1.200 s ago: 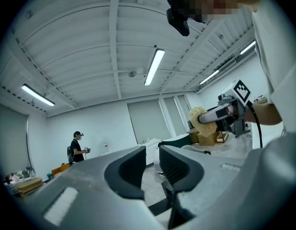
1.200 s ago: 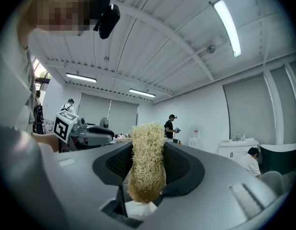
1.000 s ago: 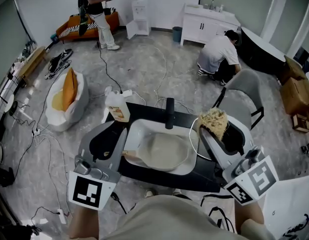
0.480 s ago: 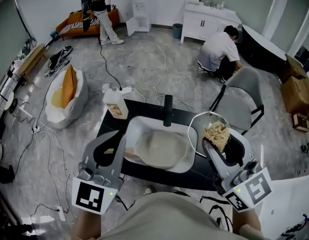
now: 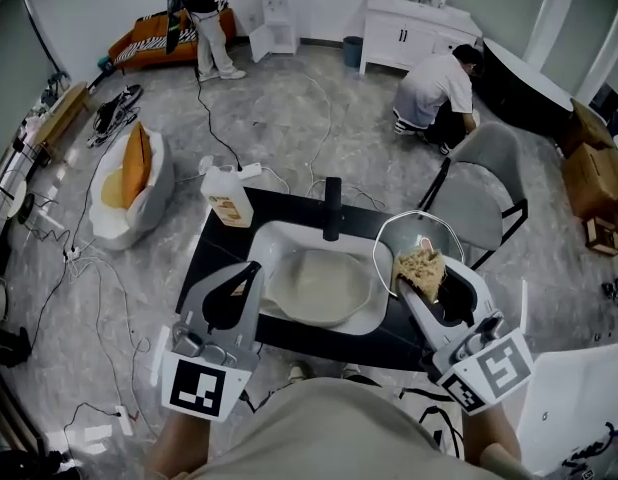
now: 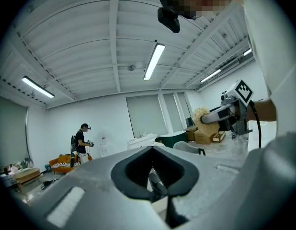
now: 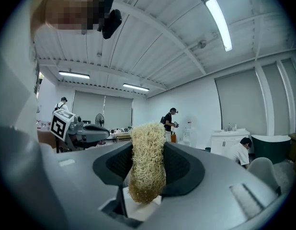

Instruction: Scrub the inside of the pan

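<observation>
Your right gripper (image 5: pixel 417 280) clamps the scrubber (image 5: pixel 419 264) above the sink (image 5: pixel 277 238), while your left gripper (image 5: pixel 247 274), jaws just closed together on nothing visible, sits beside the pan (image 5: pixel 319 286).

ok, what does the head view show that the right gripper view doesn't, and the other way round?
Head view only: the sink with the pan lying in it, the faucet and the bottle at the counter's corner.
Right gripper view only: the ceiling with its lamps and a fan.
Both: the scrubber clamped in the right gripper, the crouching person by the white cabinet, and the standing person.
</observation>
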Motion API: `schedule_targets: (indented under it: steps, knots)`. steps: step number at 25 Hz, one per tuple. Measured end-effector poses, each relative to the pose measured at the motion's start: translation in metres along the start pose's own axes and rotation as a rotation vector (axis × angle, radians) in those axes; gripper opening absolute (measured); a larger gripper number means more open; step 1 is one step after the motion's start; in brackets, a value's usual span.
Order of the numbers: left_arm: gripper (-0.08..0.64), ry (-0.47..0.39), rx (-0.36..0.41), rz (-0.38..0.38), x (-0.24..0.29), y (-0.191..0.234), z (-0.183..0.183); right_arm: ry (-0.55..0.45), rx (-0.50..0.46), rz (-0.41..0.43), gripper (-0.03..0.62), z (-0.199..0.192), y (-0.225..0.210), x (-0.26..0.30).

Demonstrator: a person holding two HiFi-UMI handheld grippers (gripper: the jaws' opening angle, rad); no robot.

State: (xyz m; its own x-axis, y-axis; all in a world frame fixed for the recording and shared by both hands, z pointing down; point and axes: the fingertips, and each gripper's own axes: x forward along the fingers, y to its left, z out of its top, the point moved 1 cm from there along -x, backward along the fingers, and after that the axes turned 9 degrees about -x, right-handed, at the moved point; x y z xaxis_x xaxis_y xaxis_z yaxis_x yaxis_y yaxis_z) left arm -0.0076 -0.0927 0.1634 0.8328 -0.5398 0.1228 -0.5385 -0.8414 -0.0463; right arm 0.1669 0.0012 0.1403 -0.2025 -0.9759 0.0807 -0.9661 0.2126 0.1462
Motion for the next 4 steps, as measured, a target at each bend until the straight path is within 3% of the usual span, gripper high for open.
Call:
schedule_targets:
  steps: [4]
  knots:
    - [0.002,-0.002,-0.007,0.005,0.0001,0.0026,0.0004,0.009,-0.004,0.008,0.178,-0.0035,0.0004,0.0029]
